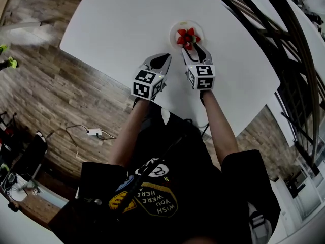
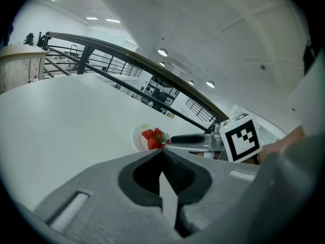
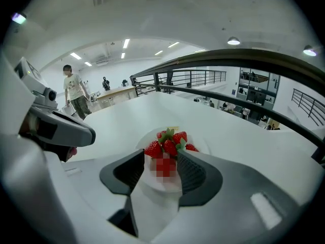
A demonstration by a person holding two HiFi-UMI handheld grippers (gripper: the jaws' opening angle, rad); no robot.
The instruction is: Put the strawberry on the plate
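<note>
At twelve o'clock of the right gripper (image 1: 192, 49), the strawberry (image 1: 187, 36) lies on the plate (image 1: 175, 30), between its open jaws. The left gripper (image 1: 160, 61), at its nine o'clock, has jaws closed on nothing. Pulling back crooked could snag the fruit off onto the surface (image 1: 122, 24).

Left gripper (image 2: 161, 154) seemingly closed; right gripper (image 3: 161, 161) jaws apart.
</note>
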